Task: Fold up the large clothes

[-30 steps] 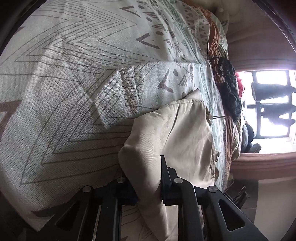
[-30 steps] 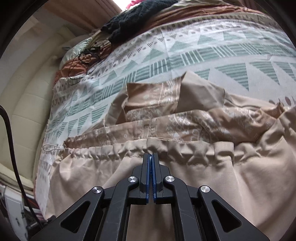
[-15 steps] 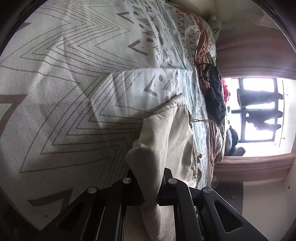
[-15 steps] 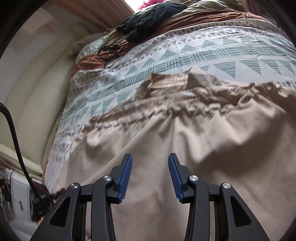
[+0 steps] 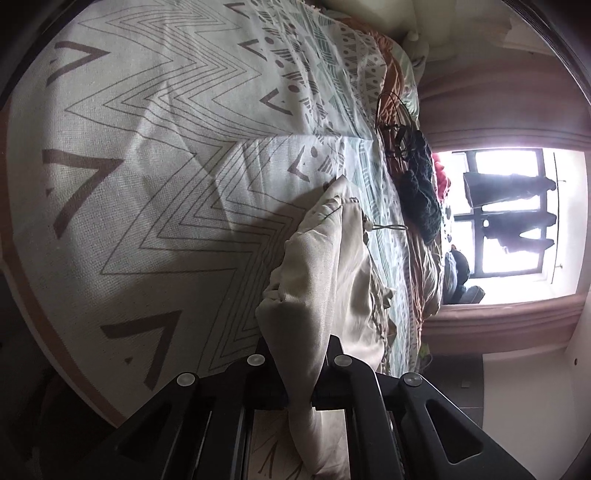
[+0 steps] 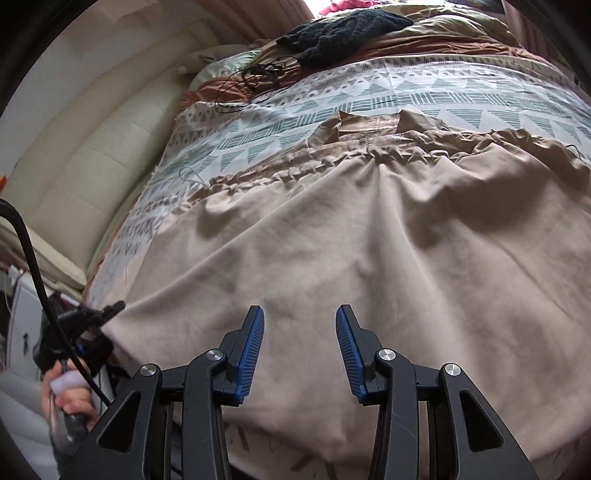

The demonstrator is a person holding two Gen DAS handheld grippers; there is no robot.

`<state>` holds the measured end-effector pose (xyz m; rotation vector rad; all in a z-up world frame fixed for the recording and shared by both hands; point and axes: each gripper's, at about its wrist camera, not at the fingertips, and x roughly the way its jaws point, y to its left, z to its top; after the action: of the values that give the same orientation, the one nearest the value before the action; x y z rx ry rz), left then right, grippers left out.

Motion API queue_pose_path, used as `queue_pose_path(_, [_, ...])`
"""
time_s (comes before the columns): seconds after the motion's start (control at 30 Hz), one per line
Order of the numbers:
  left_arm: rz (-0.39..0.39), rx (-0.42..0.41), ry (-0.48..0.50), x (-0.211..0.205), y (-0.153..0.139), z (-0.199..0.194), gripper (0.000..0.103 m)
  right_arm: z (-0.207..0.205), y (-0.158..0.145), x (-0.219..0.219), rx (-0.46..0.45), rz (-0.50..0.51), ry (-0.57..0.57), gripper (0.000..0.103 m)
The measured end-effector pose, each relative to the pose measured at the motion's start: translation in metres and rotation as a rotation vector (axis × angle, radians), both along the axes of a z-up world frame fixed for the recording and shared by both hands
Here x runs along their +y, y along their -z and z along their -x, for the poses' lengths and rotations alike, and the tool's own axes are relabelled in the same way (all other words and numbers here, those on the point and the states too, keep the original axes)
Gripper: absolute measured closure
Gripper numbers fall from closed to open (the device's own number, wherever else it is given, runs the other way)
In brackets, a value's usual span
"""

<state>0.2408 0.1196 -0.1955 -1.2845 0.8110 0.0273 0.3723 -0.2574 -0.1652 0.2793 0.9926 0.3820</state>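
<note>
Covering nearly everything ahead of both grippers, a pale bedspread printed with grey zigzags and green triangle bands [image 5: 155,177] lies over the bed. On it, directly under and beyond the right gripper [image 6: 300,345], a large beige cotton garment with a gathered waistband [image 6: 369,236] is spread wide; its ruffled band runs across the far side, with a patterned tan lining showing past it. The right gripper's blue-padded jaws stand apart above the cloth, with nothing between them. In the left wrist view the left gripper [image 5: 301,384] is clamped on a bunched fold of the same garment, which rises from the jaws and trails away towards a drawstring loop. Farther off, beyond the garment, a dark knitted piece [image 6: 343,31] rests on rumpled rust-brown bedding, with a thin black cord [image 6: 255,79] tangled beside it. No containers show.
</note>
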Motion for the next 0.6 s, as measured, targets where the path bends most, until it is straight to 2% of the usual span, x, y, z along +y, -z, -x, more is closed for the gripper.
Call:
queue_pose_path(0.33, [0.001, 0.019, 0.028, 0.004, 0.008, -0.011, 0.096, 0.056, 0.003, -0.012, -0.022, 0.027, 0.084, 0.062])
queue_pose_path(0.47, [0.005, 0.035, 0.030, 0.005, 0.014, -0.015, 0.096, 0.055, 0.011, 0.004, -0.007, 0.068, 0.054, 0.062])
queue_pose_path(0.6, [0.004, 0.068, 0.045, 0.005, 0.019, -0.017, 0.093, 0.043, 0.039, 0.011, 0.072, 0.098, 0.084, 0.064])
